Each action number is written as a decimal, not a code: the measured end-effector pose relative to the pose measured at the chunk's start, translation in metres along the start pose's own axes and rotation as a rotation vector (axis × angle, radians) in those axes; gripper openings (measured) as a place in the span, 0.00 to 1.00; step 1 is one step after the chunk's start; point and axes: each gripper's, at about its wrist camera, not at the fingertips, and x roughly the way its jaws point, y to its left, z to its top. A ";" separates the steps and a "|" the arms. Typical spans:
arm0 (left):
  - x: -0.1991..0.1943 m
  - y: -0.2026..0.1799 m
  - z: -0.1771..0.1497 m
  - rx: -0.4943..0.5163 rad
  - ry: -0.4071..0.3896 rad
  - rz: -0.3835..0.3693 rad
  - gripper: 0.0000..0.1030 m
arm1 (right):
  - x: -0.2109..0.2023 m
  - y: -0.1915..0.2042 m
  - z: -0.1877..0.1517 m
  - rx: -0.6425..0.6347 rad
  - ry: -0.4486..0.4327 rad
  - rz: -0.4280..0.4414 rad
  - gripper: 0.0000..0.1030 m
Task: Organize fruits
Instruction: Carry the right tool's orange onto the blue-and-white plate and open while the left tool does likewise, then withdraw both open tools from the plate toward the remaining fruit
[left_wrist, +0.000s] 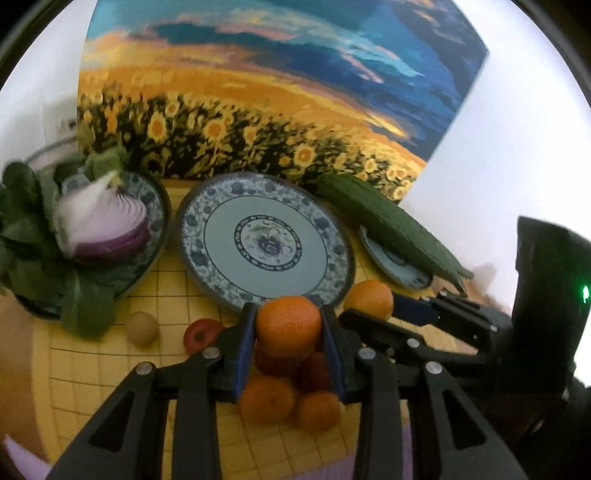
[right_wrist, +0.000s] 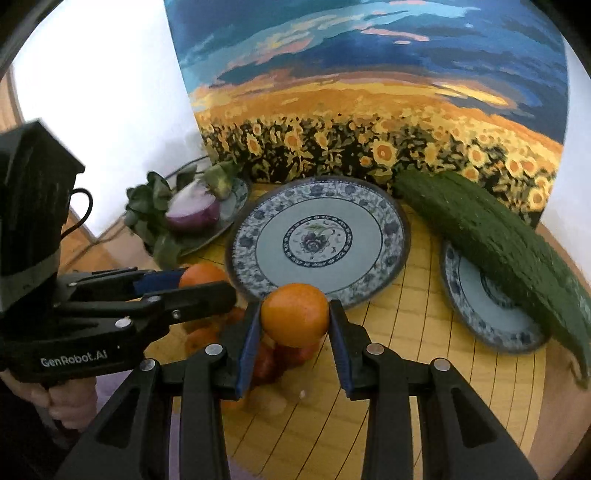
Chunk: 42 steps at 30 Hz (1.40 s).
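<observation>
Each gripper is clamped on a mandarin: left gripper (left_wrist: 289, 328) on one mandarin (left_wrist: 289, 325), right gripper (right_wrist: 294, 317) on another (right_wrist: 294, 314); empty patterned plate (right_wrist: 280, 206) lies just ahead; round fruit may slip from the pads and roll; the adjacent grippers may collide.

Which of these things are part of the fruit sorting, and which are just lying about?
Part of the job: two held oranges; loose fruit pile; red apple; big middle plate.

Lying about: cut onion; leafy greens; cucumber; sunflower painting.
</observation>
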 end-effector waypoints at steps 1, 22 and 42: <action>0.006 0.005 0.002 -0.026 0.012 -0.008 0.34 | 0.003 -0.002 0.002 -0.005 -0.003 -0.014 0.36; 0.013 0.029 0.008 -0.227 -0.013 -0.137 0.67 | 0.024 0.004 0.006 -0.073 0.075 -0.041 0.48; -0.058 0.010 -0.044 -0.049 0.049 0.037 0.68 | -0.038 0.015 -0.040 0.091 0.033 -0.077 0.48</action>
